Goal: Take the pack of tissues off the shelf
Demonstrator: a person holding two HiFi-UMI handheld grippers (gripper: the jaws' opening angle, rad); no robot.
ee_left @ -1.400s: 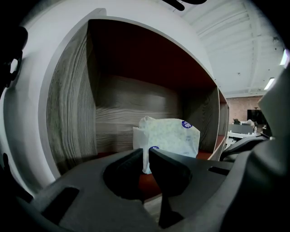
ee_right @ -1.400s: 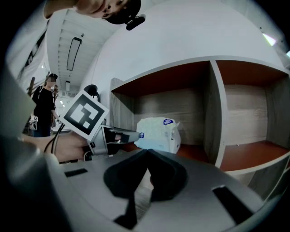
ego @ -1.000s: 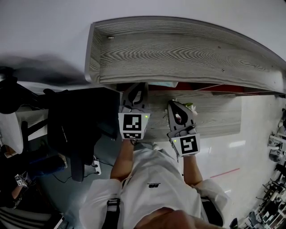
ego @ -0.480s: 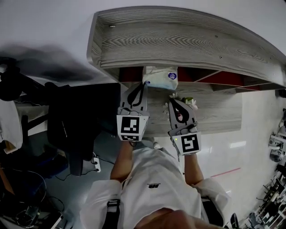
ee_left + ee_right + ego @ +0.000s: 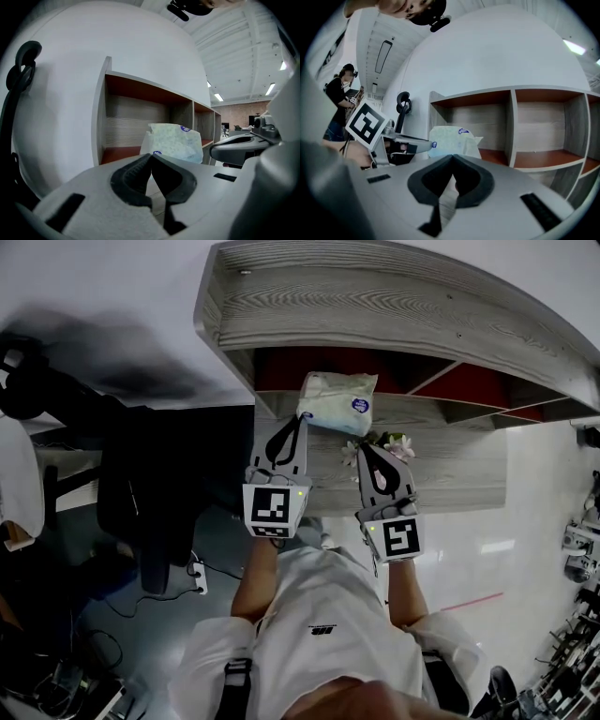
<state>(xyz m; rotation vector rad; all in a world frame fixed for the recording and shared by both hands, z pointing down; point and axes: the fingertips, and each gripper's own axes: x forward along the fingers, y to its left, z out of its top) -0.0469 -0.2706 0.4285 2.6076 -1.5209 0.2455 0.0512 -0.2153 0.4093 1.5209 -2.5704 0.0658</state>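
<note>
Both grippers are empty, with their jaws pressed together tip to tip. That shows for the left gripper (image 5: 151,156) in its own view and for the right gripper (image 5: 452,157) in its own. The pack of tissues (image 5: 336,401) sits just ahead of the left gripper's tips and a little to their right. It is ahead and to the left of the right gripper. It stands at the front lip of the end compartment of the shelf (image 5: 394,320), and nothing is touching it.

The first risk, as I judge it, is a shut gripper reaching in. Closed tips would push the soft pack deeper into the compartment, or tip it sideways off the lip, instead of taking it. The jaws need to part before they close the gap.

The wrapper looks loose and crinkled. A pinch on film alone, near a corner, could slip or tear, and the pack would then fall to the lower board beneath the grippers.

The compartment's side wall stands close on the left gripper's outer side, so jaws opened wide could catch on it.

A small white-and-green cluster (image 5: 394,444), flowers by the look of it, lies just beside the right gripper's tip. A sideways swing of that gripper would likely knock it.
</note>
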